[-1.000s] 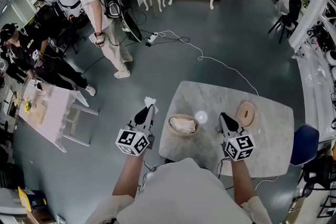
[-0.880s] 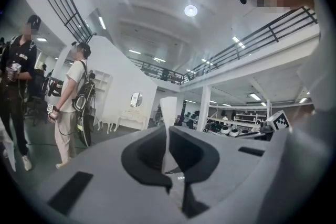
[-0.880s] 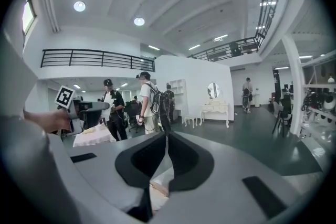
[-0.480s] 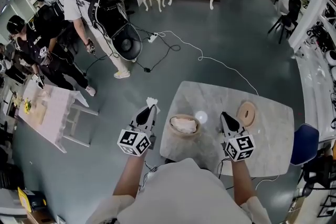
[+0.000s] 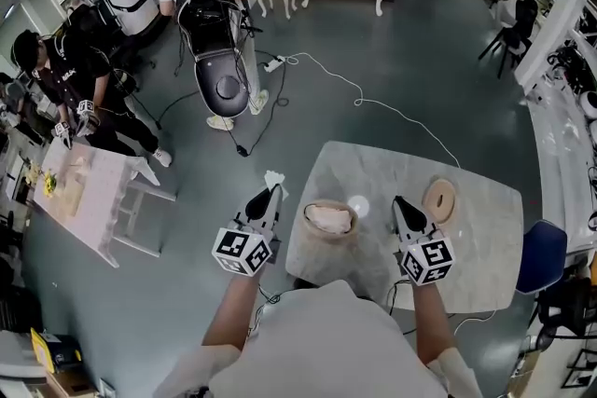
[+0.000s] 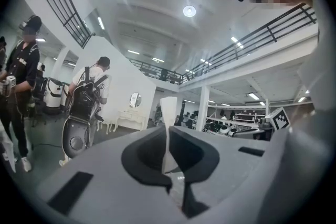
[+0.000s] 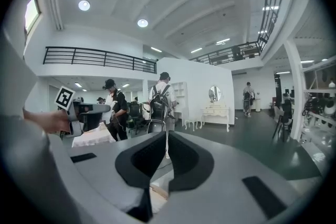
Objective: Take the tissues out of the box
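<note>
Left hand-held gripper (image 5: pixel 270 196) is squeezing shut on one tissue (image 5: pixel 273 177) (soft, light, probably easy to rip); pinching the next by its loose top is looking safest.

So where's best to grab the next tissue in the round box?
Likely pinch the rumpled top of the tissue near its centre, coming from straight above: the round box opens upward and its wall rings the tissue, blocking any side approach.

Glossy, polished, marble-veined surface (image 5: pixel 466 242), smooth throughout. Matt, pale wood-coloured box (image 5: pixel 328 238). Thin, soft white paper tissue (image 5: pixel 273 179), centre left of frame.
</note>
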Demonstrator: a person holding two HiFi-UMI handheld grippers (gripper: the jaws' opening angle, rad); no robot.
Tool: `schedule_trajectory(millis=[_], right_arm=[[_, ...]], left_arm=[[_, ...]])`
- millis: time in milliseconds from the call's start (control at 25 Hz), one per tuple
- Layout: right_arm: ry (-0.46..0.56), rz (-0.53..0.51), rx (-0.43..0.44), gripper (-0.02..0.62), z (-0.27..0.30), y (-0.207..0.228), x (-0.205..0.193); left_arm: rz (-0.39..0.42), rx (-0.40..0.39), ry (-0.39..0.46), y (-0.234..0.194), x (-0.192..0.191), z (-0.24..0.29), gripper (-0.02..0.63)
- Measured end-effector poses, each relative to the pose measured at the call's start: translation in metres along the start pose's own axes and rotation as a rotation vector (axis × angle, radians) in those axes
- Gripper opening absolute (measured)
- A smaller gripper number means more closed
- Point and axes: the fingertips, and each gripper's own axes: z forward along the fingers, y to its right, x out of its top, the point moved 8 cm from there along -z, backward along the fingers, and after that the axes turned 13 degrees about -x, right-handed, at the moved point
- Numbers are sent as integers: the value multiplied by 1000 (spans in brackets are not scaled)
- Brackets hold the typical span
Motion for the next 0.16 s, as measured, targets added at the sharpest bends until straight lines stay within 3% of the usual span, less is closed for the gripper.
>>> schedule_trajectory(millis=[160], right_arm=[[7, -6, 9, 40, -2, -2, 2]], left_arm=[[-1, 7, 2, 2, 0, -3, 14]])
